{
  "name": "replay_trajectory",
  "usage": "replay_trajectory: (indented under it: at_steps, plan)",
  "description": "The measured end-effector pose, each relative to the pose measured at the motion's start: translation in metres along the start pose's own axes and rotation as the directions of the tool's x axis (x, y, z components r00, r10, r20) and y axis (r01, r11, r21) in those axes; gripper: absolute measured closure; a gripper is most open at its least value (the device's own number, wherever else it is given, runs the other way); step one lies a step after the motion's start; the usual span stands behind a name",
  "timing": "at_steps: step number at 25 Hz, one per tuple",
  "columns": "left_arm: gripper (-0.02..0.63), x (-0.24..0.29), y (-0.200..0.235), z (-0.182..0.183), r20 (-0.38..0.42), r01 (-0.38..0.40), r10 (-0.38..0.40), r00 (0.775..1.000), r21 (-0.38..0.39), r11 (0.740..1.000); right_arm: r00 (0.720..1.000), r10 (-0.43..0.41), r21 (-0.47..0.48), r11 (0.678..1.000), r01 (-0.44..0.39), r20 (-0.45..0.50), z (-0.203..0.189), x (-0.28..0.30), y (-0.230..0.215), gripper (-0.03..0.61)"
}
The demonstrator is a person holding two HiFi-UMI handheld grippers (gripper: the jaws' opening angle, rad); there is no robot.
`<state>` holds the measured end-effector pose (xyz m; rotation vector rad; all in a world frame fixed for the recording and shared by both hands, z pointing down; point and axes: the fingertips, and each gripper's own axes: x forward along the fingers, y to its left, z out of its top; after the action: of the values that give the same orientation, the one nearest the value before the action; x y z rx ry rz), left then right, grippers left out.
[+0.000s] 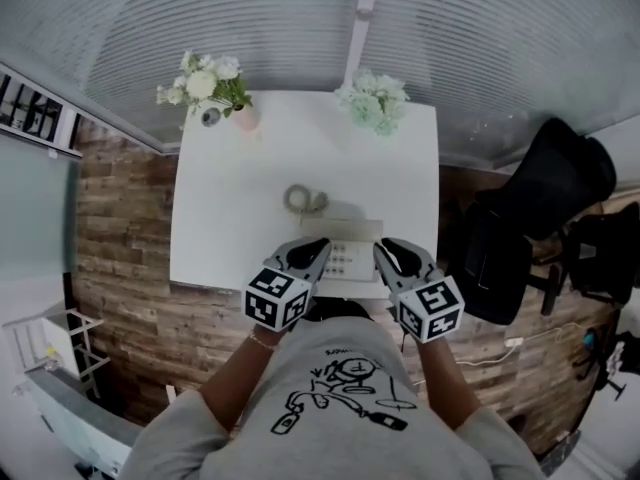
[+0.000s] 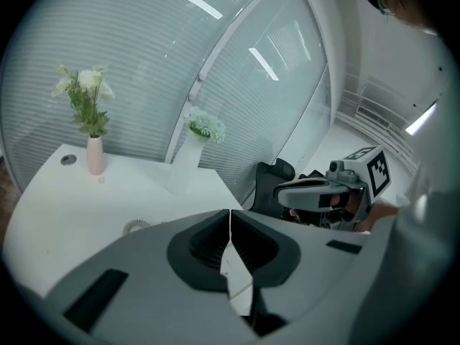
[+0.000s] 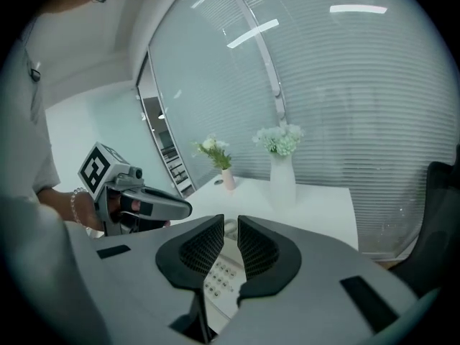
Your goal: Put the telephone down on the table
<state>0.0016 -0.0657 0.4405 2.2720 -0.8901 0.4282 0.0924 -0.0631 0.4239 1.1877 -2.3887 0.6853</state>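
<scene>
The pale telephone (image 1: 345, 260) lies on the white table (image 1: 225, 203) near its front edge, keypad up, with its coiled cord (image 1: 300, 200) just behind it. My left gripper (image 1: 316, 248) hovers over the phone's left side, jaws shut with nothing between them (image 2: 230, 218). My right gripper (image 1: 386, 250) hovers over the phone's right side. Its jaws (image 3: 230, 225) stand a narrow gap apart and empty, and the phone's keypad (image 3: 218, 277) shows below through that gap. Neither gripper touches the phone. Each gripper view shows the other gripper beside it.
A pink vase with white flowers (image 1: 205, 83) stands at the table's far left corner. A white vase with pale flowers (image 1: 375, 98) stands at the far right. A black office chair (image 1: 555, 193) is right of the table. Ribbed glass walls rise behind.
</scene>
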Motion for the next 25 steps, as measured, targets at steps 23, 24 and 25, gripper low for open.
replay_trajectory:
  at_steps: [23,24,25]
  plan:
    - [0.612,-0.085,-0.107,0.148,0.422,0.096,-0.209,0.882,0.273,0.957,0.916,0.106,-0.151,0.987,-0.050,0.387,0.140,-0.082,0.069,0.535]
    - [0.612,-0.086,-0.108,0.148,0.420,0.089,-0.209,0.883,0.287,0.954,0.914,0.108,-0.157,0.986,-0.049,0.392,0.141,-0.084,0.069,0.535]
    - [0.612,-0.086,-0.109,0.147,0.413,0.081,-0.207,0.887,0.302,0.950,0.913,0.109,-0.160,0.986,-0.049,0.393,0.141,-0.085,0.069,0.535]
